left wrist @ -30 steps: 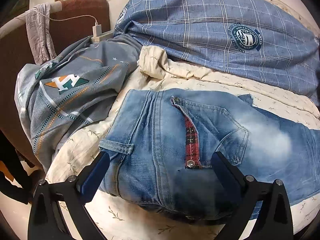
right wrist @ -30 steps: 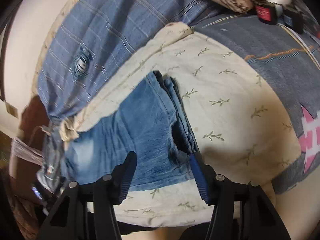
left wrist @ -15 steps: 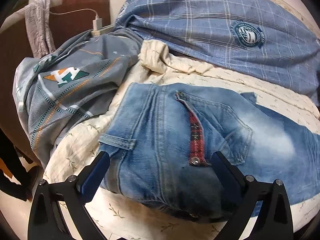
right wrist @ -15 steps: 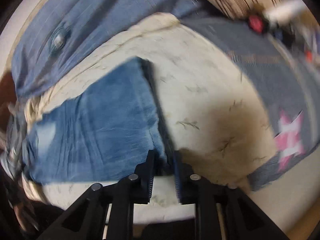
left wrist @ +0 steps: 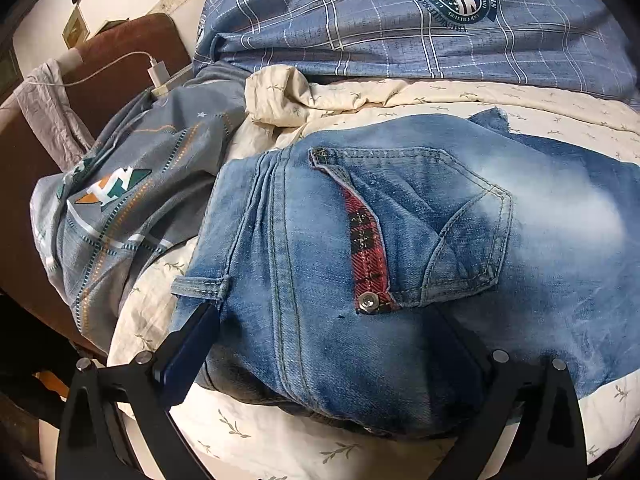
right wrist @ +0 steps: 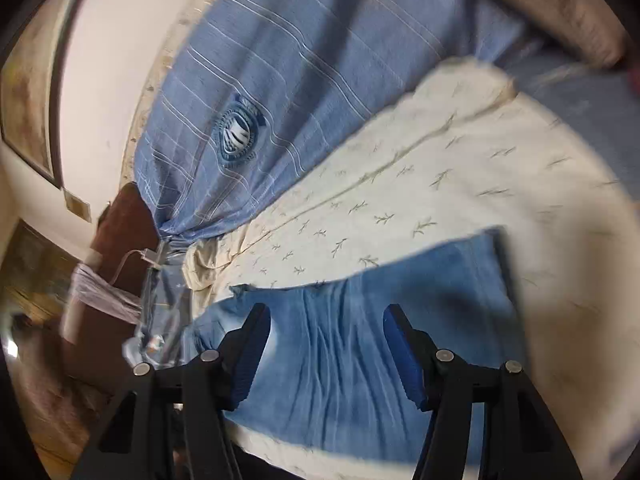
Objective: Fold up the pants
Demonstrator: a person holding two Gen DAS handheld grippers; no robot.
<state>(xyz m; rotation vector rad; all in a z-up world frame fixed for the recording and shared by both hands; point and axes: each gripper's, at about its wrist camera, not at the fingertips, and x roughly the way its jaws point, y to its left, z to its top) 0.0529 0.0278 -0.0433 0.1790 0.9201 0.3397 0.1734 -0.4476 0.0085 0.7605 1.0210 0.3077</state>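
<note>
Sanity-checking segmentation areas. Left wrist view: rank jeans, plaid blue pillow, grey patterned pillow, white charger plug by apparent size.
1. jeans, nearest the camera, so inflated
2. plaid blue pillow
3. grey patterned pillow
4. white charger plug

A round navy crest point(left wrist: 457, 0) on the plaid pillow point(left wrist: 360, 20) ahead of my left gripper carries ring lettering too small to read; on the grey duvet point(left wrist: 132, 208), a white "H"-like mark point(left wrist: 110, 190).

jeans point(left wrist: 400, 272): 1 | tools: 2 | plaid pillow point(left wrist: 400, 24): 1 | charger plug point(left wrist: 157, 72): 1
</note>
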